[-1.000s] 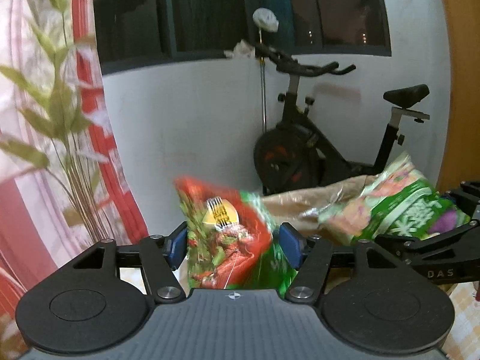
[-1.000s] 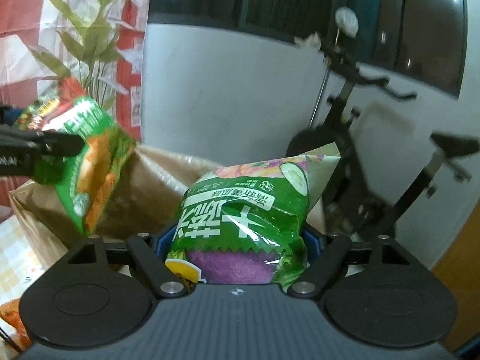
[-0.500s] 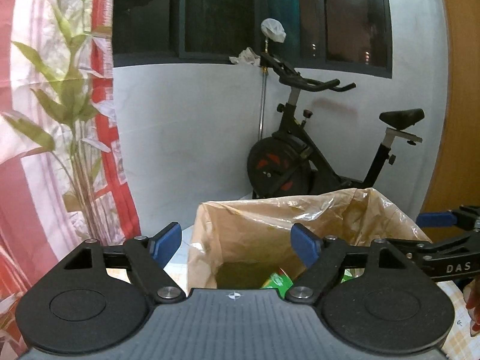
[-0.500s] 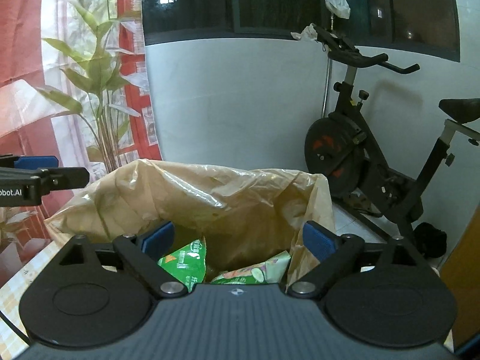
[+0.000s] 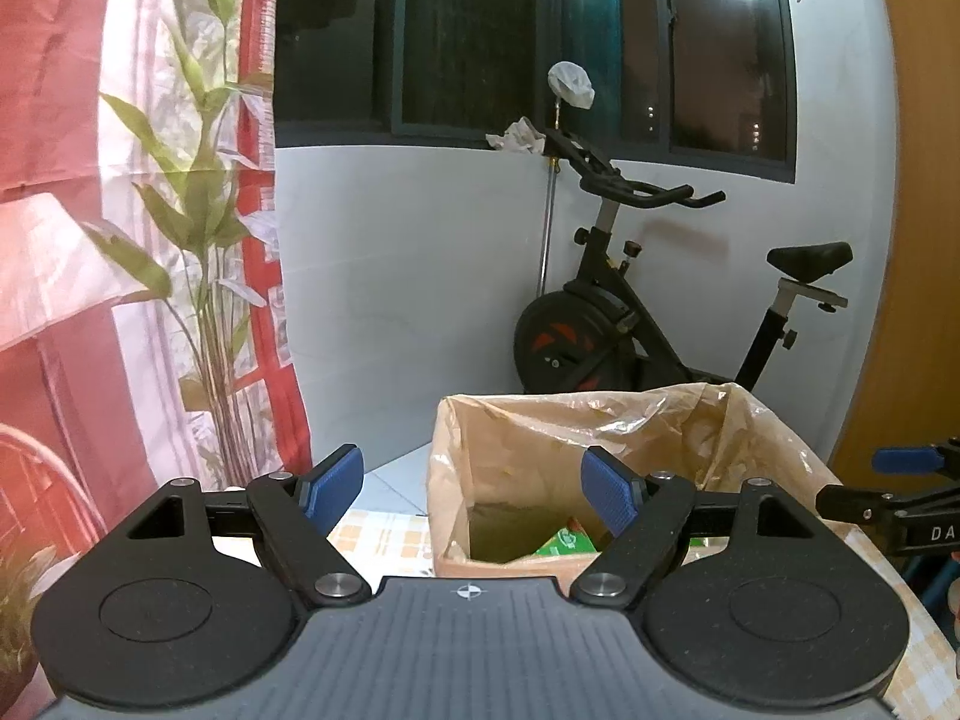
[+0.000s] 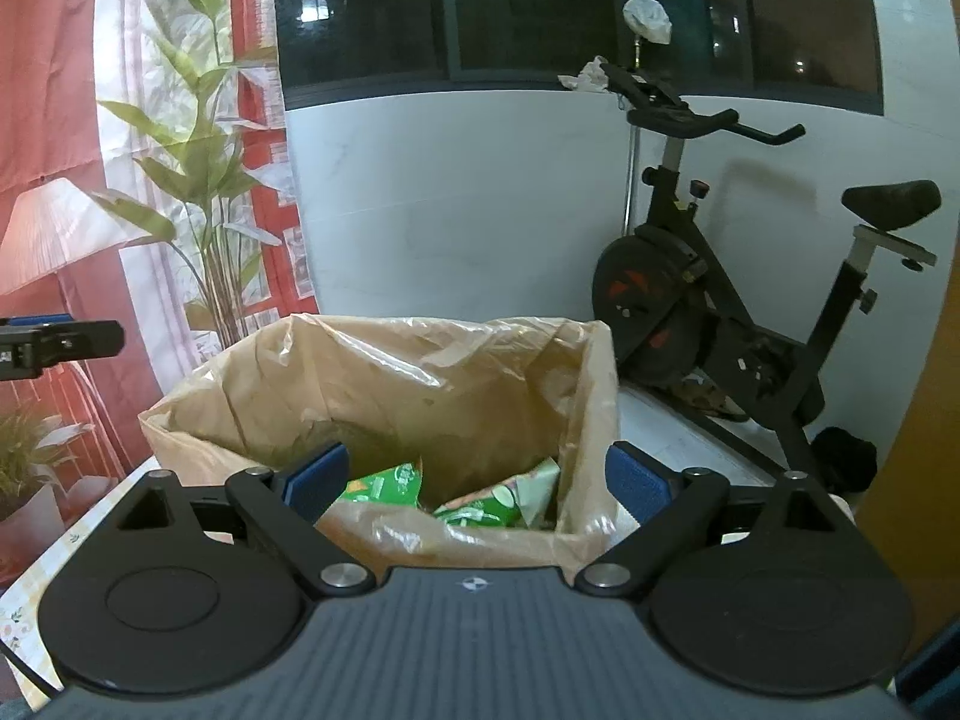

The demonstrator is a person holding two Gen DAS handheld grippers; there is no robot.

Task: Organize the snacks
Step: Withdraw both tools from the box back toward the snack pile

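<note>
A cardboard box lined with a tan plastic bag [image 5: 510, 450] [image 6: 420, 372] stands on the table in front of both grippers. Green snack packets [image 6: 384, 483] [image 6: 498, 501] lie inside it; one shows in the left wrist view [image 5: 564, 540]. My left gripper [image 5: 474, 489] is open and empty, above the box's near left side. My right gripper [image 6: 477, 480] is open and empty, over the box's near rim. The right gripper's fingers show at the right edge of the left wrist view [image 5: 900, 459], and the left gripper's fingers at the left edge of the right wrist view [image 6: 60, 339].
A black exercise bike [image 5: 630, 330] [image 6: 720, 312] stands behind the box by the white wall. A red and white curtain with a leaf print [image 5: 150, 240] hangs on the left. The table has a checked cloth [image 5: 384, 534]. An orange wooden panel [image 5: 912, 300] is on the right.
One second ago each gripper held a snack packet over the box. Both opened, the packets dropped into the box, and both grippers have drawn back slightly.
</note>
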